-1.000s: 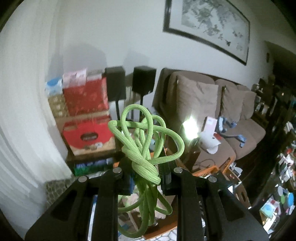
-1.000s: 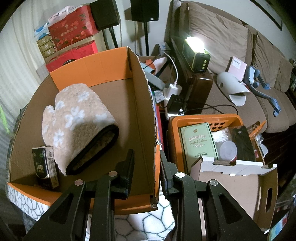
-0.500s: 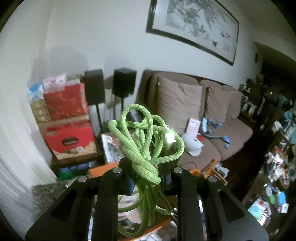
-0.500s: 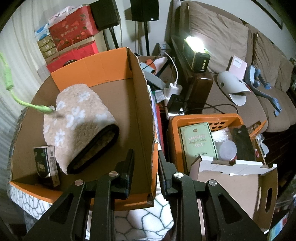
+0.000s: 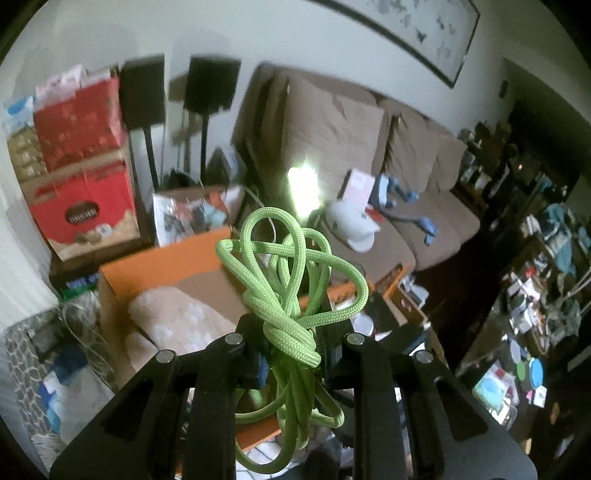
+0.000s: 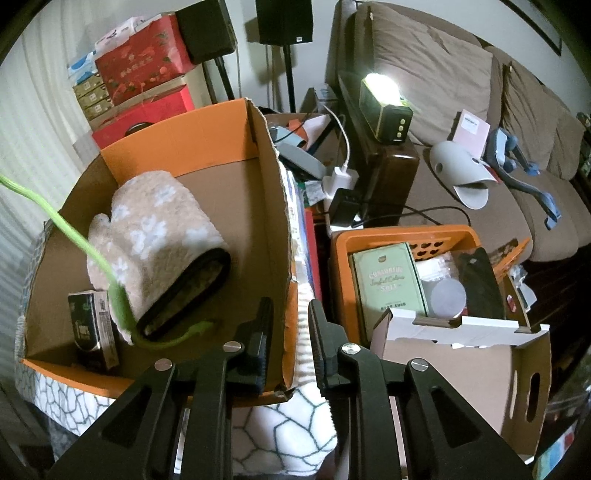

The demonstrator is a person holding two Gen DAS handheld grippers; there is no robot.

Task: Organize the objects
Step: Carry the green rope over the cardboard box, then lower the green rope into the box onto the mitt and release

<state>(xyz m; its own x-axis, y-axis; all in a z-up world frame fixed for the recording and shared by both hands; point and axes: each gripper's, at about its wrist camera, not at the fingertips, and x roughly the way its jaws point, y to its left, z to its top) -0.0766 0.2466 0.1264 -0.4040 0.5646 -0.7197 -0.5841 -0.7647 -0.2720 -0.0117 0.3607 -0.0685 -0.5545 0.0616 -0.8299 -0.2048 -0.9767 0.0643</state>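
One green rope (image 5: 291, 291), one fleece blanket roll (image 6: 159, 236) and one small dark carton (image 6: 94, 328) share one cardboard box (image 6: 177, 155), beside one orange crate (image 6: 402, 234), two black speakers (image 6: 284, 20) and one sofa (image 6: 480, 110).

Walls: pale plaster (image 5: 229, 33); a long framed picture (image 5: 417, 33) is hung high above the seating.
Seating: a brown sofa (image 6: 491, 177) with loose back cushions (image 6: 428, 70) is set against the wall.
Speakers: two black speakers on stands (image 6: 284, 22) are placed just beside the sofa's end.
Light: a small glowing lamp (image 6: 384, 107) is stood on a dark wooden cabinet (image 6: 384, 177).
Corner: red gift boxes (image 6: 140, 70) are stacked near a white ribbed curtain (image 6: 33, 122).
Far side: cluttered dark shelves (image 5: 539, 280) are seen, blurred.
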